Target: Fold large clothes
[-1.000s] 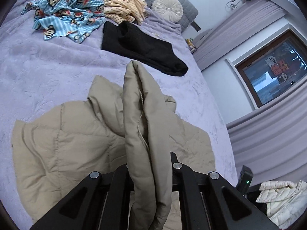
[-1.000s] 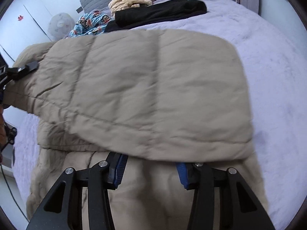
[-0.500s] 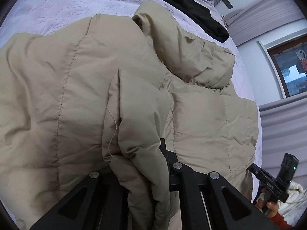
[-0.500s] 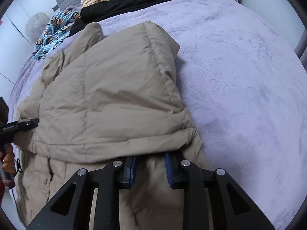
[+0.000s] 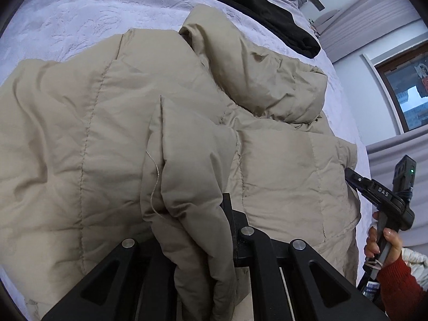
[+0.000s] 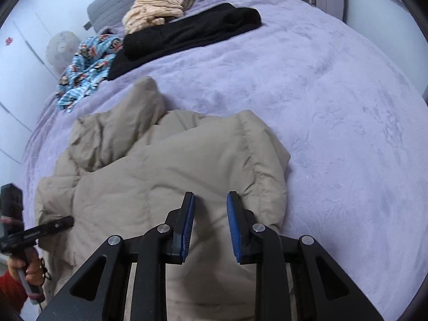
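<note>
since half a second ago the right gripper [image 6: 210,208] has let go of the jacket edge: its blue-padded fingers [image 6: 187,227] now stand parted above the fabric with nothing between them, where before they were pinched on the hem. the folded-over panel has dropped flat.

left to right, right wrist view: the left gripper [image 6: 60,223] enters at the far left, held by a hand [image 6: 25,267] in a red sleeve, tip against the jacket's left edge. the beige puffer jacket [image 6: 160,174] lies bunched on the near part of the lavender bed [image 6: 334,107], one layer folded over another. further back, a blue cartoon-print cloth [image 6: 88,64], a black garment [image 6: 192,32] and a cream striped bundle [image 6: 155,13] lie near the headboard.

left wrist view: the jacket [image 5: 93,133] fills most of the frame. a thick fold of it runs down between the left gripper's fingers [image 5: 227,214], which are closed on it; only the right-hand finger shows, the other is hidden by fabric. at the right edge the right gripper [image 5: 355,179] hangs just beside the jacket's hem.
</note>
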The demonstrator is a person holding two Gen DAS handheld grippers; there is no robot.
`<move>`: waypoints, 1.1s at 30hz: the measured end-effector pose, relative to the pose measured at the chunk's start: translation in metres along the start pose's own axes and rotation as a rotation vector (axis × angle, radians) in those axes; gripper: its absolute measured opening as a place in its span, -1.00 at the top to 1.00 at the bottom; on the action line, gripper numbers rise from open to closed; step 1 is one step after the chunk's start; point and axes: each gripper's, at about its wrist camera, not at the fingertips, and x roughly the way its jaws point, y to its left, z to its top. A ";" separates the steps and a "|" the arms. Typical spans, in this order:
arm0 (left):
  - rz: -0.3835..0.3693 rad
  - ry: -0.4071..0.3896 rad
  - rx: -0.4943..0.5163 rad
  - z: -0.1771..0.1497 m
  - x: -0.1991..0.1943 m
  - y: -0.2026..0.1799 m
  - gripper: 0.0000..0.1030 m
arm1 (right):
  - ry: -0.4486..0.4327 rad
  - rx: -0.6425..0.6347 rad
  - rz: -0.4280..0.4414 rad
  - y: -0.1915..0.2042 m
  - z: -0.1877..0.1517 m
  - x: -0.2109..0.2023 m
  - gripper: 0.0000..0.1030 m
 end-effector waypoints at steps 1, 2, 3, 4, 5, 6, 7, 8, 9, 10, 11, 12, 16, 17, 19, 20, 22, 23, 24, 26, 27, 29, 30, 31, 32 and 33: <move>0.003 0.006 0.009 0.000 -0.007 -0.001 0.81 | 0.005 0.045 0.022 -0.009 0.000 0.003 0.49; 0.002 0.010 0.019 0.001 -0.014 -0.002 0.77 | 0.001 0.068 0.037 -0.012 0.001 0.002 0.49; 0.016 0.005 0.026 0.001 -0.024 -0.002 0.65 | -0.004 0.065 0.037 -0.012 0.000 -0.001 0.49; 0.057 -0.018 0.029 0.000 -0.037 0.001 0.39 | -0.005 0.046 0.027 -0.011 -0.001 -0.004 0.49; 0.118 -0.060 0.028 0.001 -0.051 0.003 0.16 | -0.003 0.022 0.010 -0.008 -0.001 -0.006 0.47; 0.157 -0.104 0.029 0.000 -0.064 0.007 0.09 | 0.001 0.001 -0.008 -0.007 -0.001 -0.008 0.47; 0.181 -0.148 0.023 0.001 -0.079 0.011 0.09 | 0.002 -0.006 -0.016 -0.006 0.000 -0.011 0.47; 0.185 -0.171 0.011 0.002 -0.089 0.016 0.09 | -0.006 0.003 -0.008 -0.007 0.001 -0.016 0.47; 0.177 -0.191 -0.003 0.004 -0.098 0.019 0.09 | -0.022 0.018 0.013 -0.008 0.002 -0.023 0.47; 0.158 -0.208 -0.007 0.005 -0.104 0.019 0.09 | -0.041 0.030 0.035 -0.008 0.004 -0.029 0.46; 0.137 -0.215 0.001 0.007 -0.106 0.016 0.09 | -0.055 0.030 0.047 -0.007 0.004 -0.035 0.46; 0.121 -0.212 0.020 0.008 -0.103 0.012 0.09 | -0.060 0.021 0.052 -0.006 0.004 -0.036 0.46; 0.160 -0.157 0.114 0.005 -0.057 -0.012 0.09 | -0.031 -0.019 0.032 -0.003 0.007 -0.019 0.46; 0.214 -0.155 0.137 0.002 -0.043 -0.015 0.09 | -0.022 -0.016 0.021 -0.004 0.007 -0.012 0.46; 0.273 -0.140 0.144 -0.002 -0.015 -0.014 0.09 | -0.017 -0.010 0.002 -0.007 0.005 0.000 0.46; 0.265 -0.138 0.123 -0.003 -0.005 -0.009 0.09 | -0.018 -0.006 -0.006 -0.010 0.003 0.005 0.46; 0.251 -0.150 0.109 -0.001 0.003 -0.004 0.09 | -0.022 -0.006 -0.004 -0.014 0.002 0.012 0.47; 0.254 -0.150 0.112 0.000 0.004 -0.004 0.09 | -0.028 -0.008 -0.003 -0.016 0.002 0.015 0.47; 0.259 -0.149 0.119 0.001 0.005 -0.005 0.09 | -0.034 -0.010 -0.003 -0.018 0.002 0.016 0.47; 0.276 -0.147 0.147 0.003 0.007 -0.009 0.09 | -0.045 -0.014 -0.015 -0.022 0.002 0.017 0.47; 0.284 -0.145 0.157 0.003 0.007 -0.010 0.09 | -0.049 -0.016 -0.027 -0.023 0.003 0.016 0.47; 0.297 -0.142 0.158 0.003 0.004 -0.011 0.09 | -0.058 -0.012 -0.059 -0.025 0.002 0.010 0.47; 0.305 -0.142 0.150 0.003 0.001 -0.010 0.09 | -0.063 -0.009 -0.096 -0.026 0.000 0.005 0.47; 0.322 -0.147 0.142 0.002 -0.005 -0.009 0.09 | -0.068 -0.010 -0.119 -0.027 -0.002 0.000 0.47; 0.333 -0.153 0.136 0.001 -0.010 -0.009 0.09 | -0.072 -0.012 -0.142 -0.029 -0.004 -0.006 0.46; 0.341 -0.158 0.131 -0.001 -0.016 -0.009 0.09 | -0.073 -0.010 -0.155 -0.031 -0.006 -0.012 0.45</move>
